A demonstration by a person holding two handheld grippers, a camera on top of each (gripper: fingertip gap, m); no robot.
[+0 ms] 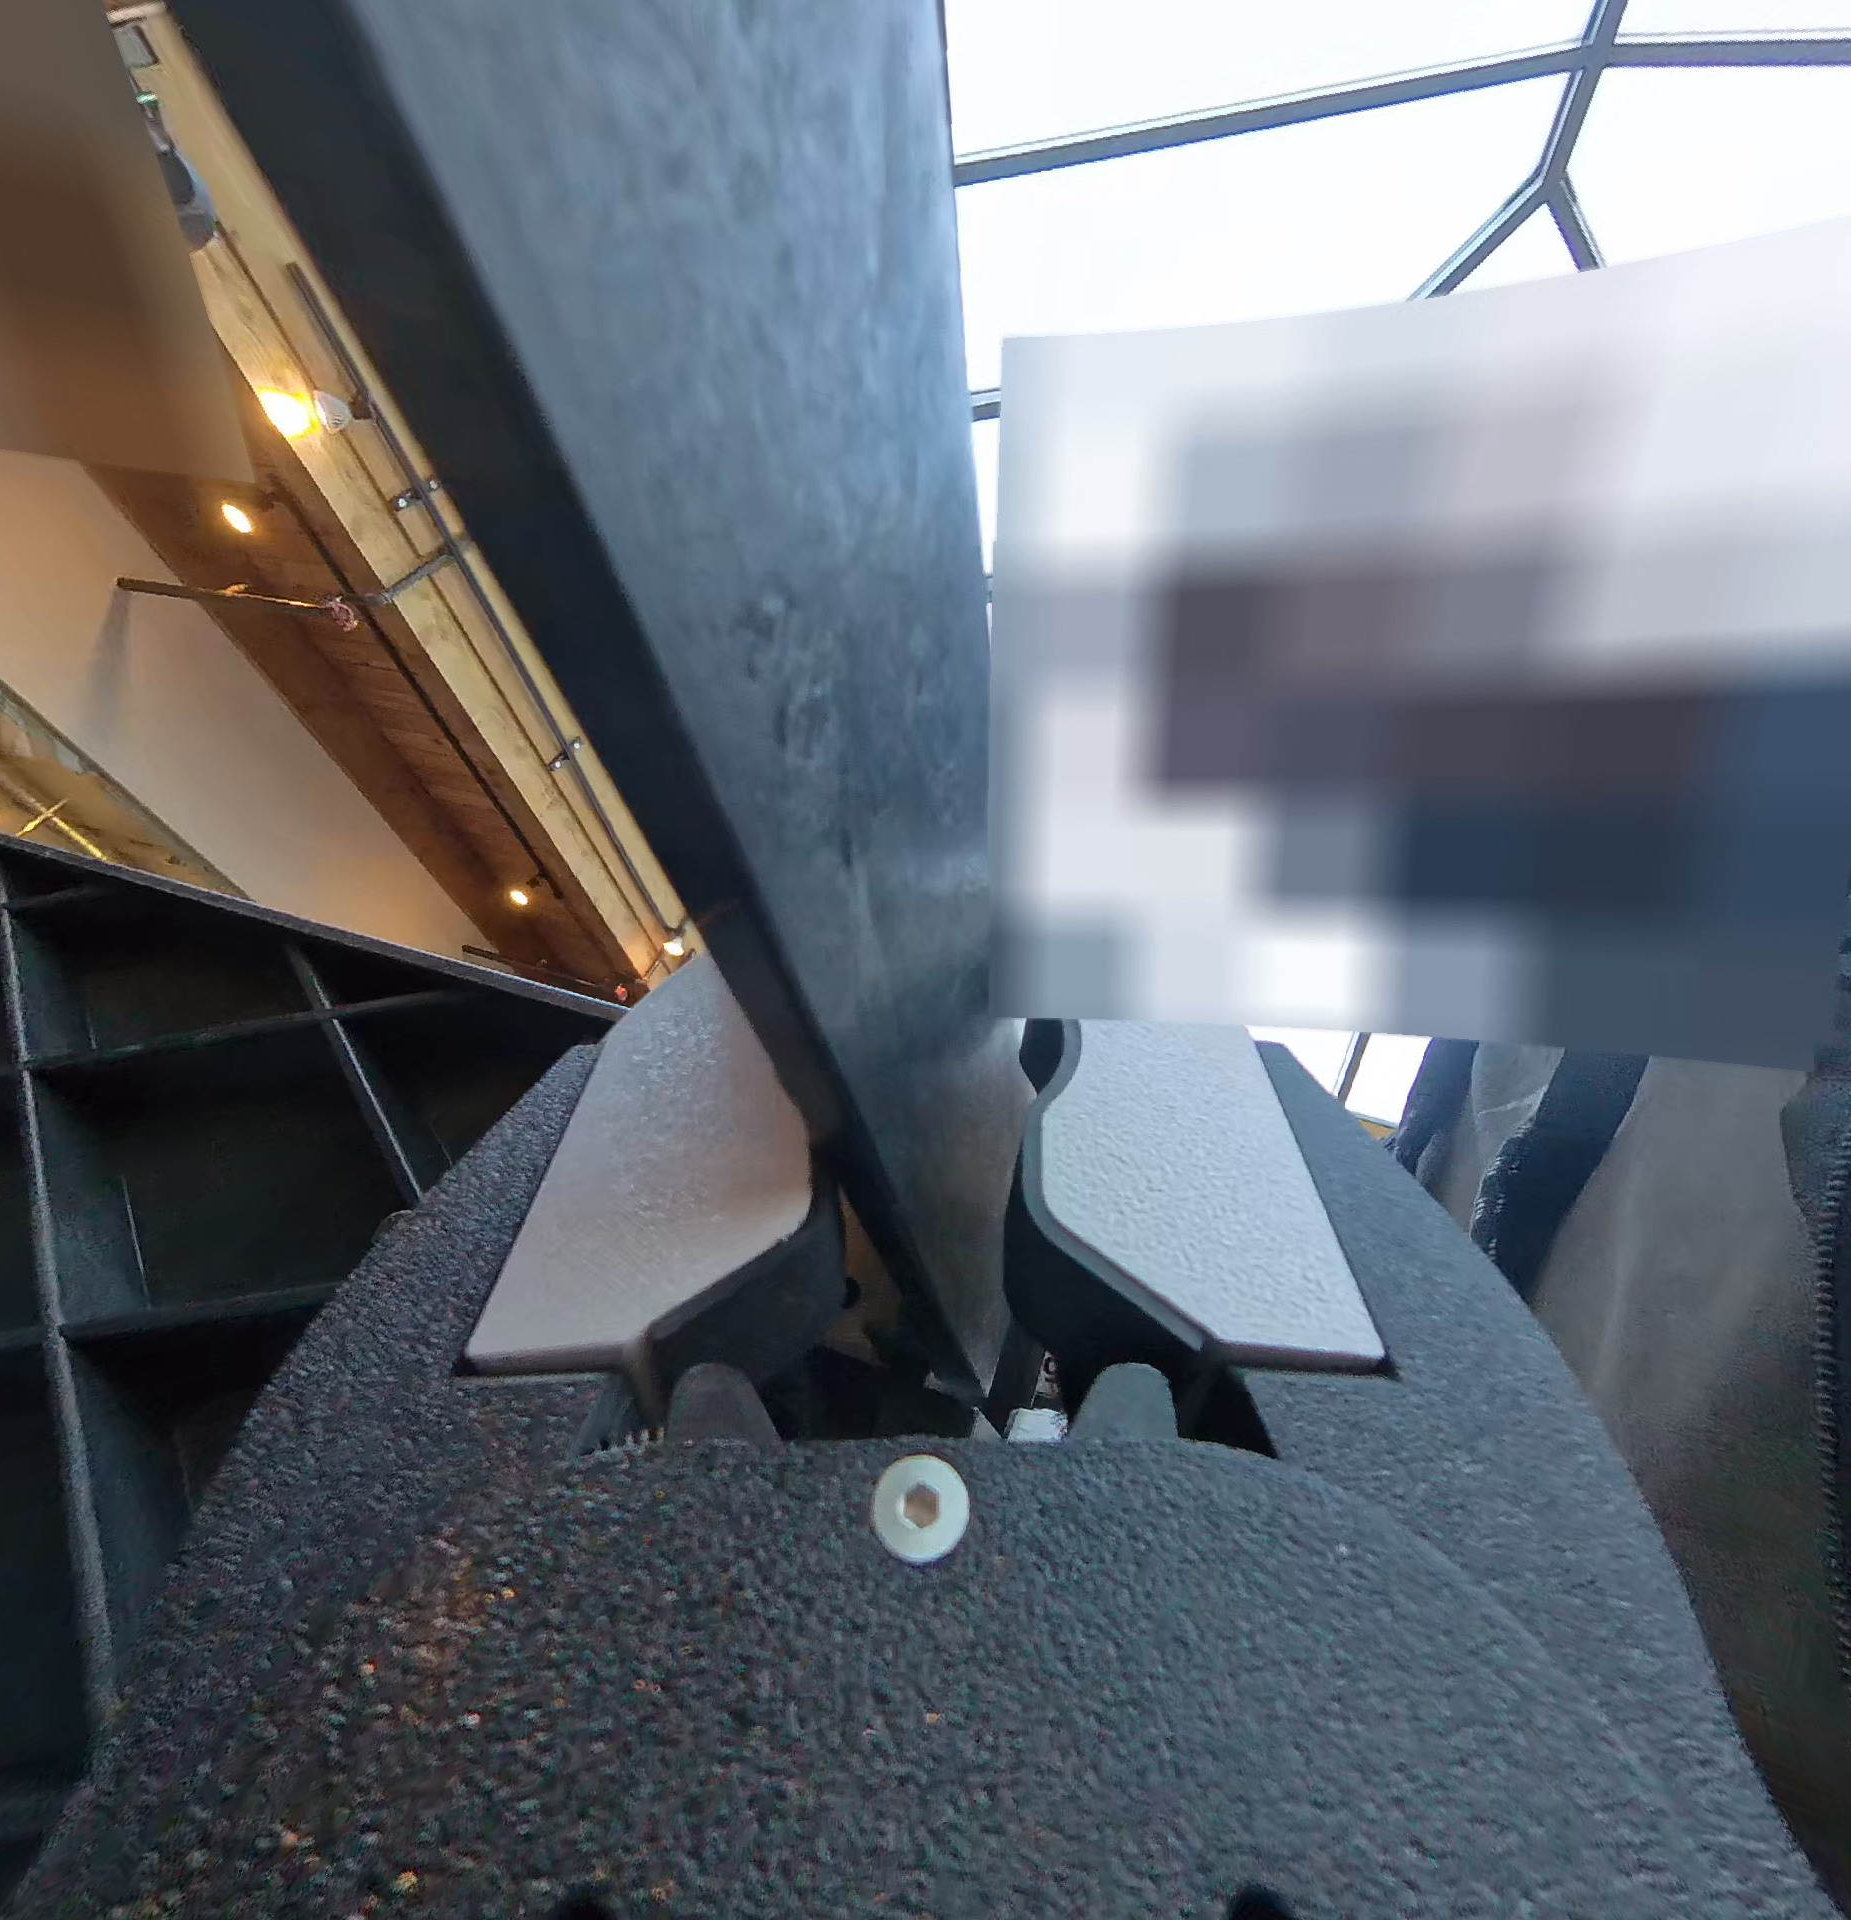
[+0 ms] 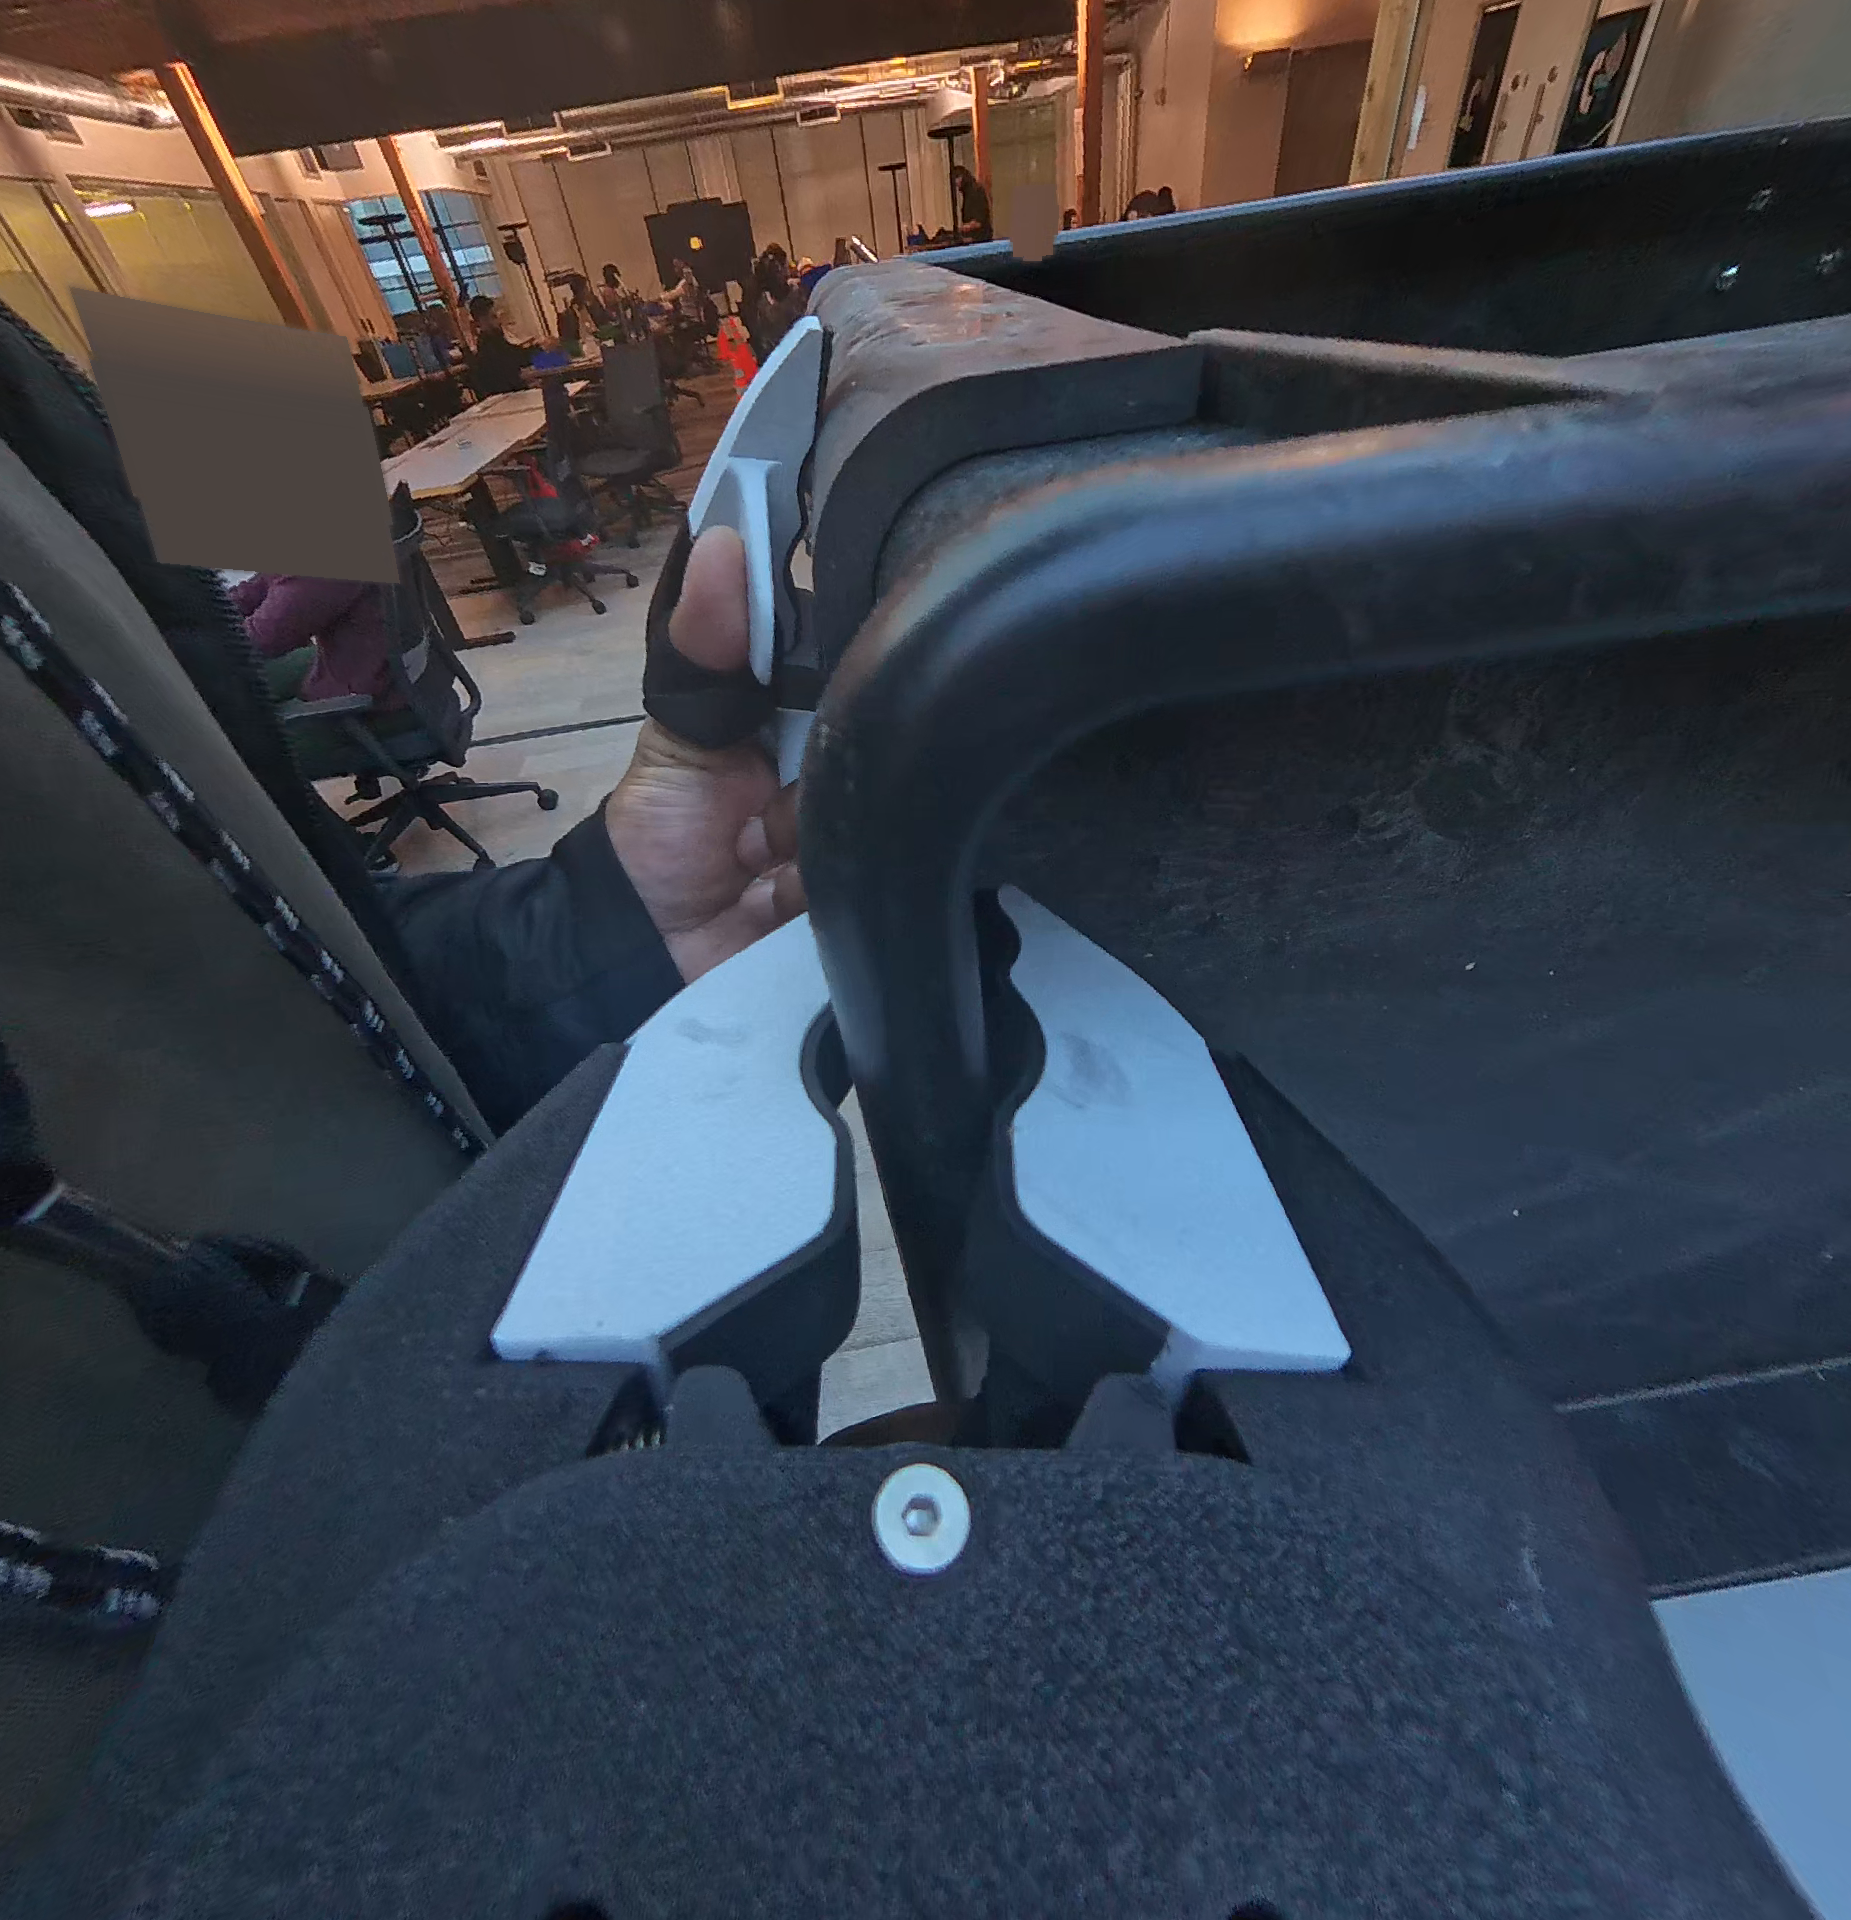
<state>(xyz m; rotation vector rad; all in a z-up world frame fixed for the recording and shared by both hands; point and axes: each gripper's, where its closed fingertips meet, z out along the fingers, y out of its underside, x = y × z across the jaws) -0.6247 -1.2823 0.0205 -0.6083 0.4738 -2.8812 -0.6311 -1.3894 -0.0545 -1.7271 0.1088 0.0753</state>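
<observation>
A large black plastic bin (image 2: 1420,935) fills the right wrist view. My right gripper (image 2: 916,935) is shut on its rounded rim (image 2: 1316,520) at the near corner, one finger outside and one inside. Farther off, my left gripper (image 2: 786,468), held by a hand (image 2: 713,831) in a fingerless glove, clamps the edge of the bin's black flap (image 2: 983,353). In the left wrist view that gripper (image 1: 900,1039) points upward and the flat black flap (image 1: 713,416) rises from between its fingers.
A black gridded crate (image 1: 173,1143) stands left of the left gripper, with a skylight (image 1: 1316,156) overhead. A person's dark jacket (image 2: 121,831) is close on the left. Desks and office chairs (image 2: 547,436) stand farther back. A white surface (image 2: 1783,1683) shows at lower right.
</observation>
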